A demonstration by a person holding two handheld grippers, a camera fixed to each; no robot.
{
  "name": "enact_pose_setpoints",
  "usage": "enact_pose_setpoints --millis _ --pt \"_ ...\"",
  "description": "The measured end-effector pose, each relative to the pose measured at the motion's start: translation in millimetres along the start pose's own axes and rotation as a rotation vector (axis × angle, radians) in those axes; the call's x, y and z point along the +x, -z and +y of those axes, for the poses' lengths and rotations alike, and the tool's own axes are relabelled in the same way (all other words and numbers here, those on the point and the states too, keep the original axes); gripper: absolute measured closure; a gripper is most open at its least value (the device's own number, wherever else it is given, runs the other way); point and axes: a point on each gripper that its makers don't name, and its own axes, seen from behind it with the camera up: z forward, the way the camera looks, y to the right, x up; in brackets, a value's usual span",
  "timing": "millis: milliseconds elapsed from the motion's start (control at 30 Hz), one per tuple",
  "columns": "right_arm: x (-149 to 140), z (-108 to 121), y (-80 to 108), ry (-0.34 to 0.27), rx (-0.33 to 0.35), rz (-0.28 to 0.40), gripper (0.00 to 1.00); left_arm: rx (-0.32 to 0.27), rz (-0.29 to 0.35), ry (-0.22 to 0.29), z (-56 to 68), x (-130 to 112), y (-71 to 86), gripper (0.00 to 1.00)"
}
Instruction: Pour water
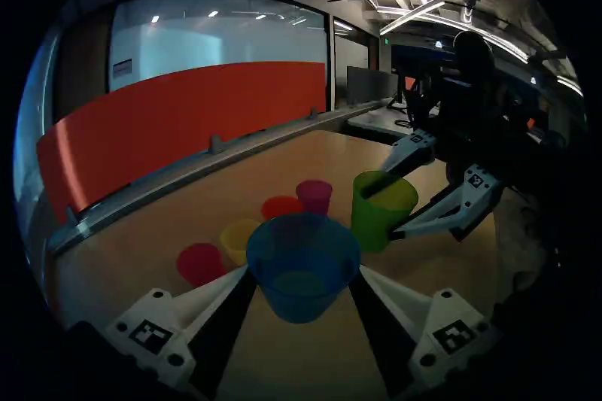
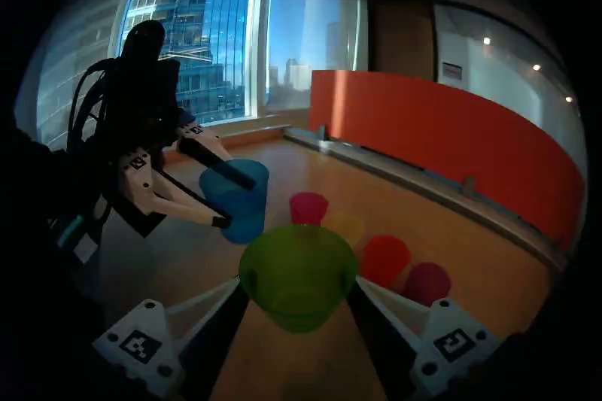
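My left gripper (image 1: pixel 302 274) is shut on a translucent blue cup (image 1: pixel 301 250), held upright just above the wooden table (image 1: pixel 301 156). To the right, farther off, my right gripper (image 1: pixel 381 213) is shut on an upright green cup (image 1: pixel 376 220). In the right gripper view the green cup (image 2: pixel 297 269) sits between the right gripper's (image 2: pixel 299 286) fingers. The left gripper (image 2: pixel 235 203) holds the blue cup (image 2: pixel 239 209) to its left, close by. Whether either cup holds water I cannot tell.
A row of small cups stands on the table beyond: pink (image 1: pixel 199 262), yellow (image 1: pixel 239 239), red (image 1: pixel 280 207), magenta (image 1: pixel 314 195). An orange partition (image 1: pixel 188 115) with a grey rail runs along the table's far edge. A person's dark outline (image 2: pixel 143 92) stands behind the grippers.
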Motion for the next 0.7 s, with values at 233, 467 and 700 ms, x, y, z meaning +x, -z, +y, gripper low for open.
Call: enact_pose_setpoints --millis 233,467,700 --pt "15.1 -9.9 8.3 0.0 -0.001 0.055 0.11 0.019 0.04 0.013 0.2 6.1 16.8 0.17" --pt "33.2 -17.4 13.7 0.002 -0.004 0.121 0.11 0.034 0.078 0.026 -0.2 10.9 28.9 0.17" --pt "47.2 -21.4 15.0 -0.008 -0.007 0.185 0.11 0.034 0.131 0.045 1.9 20.3 39.8 0.16"
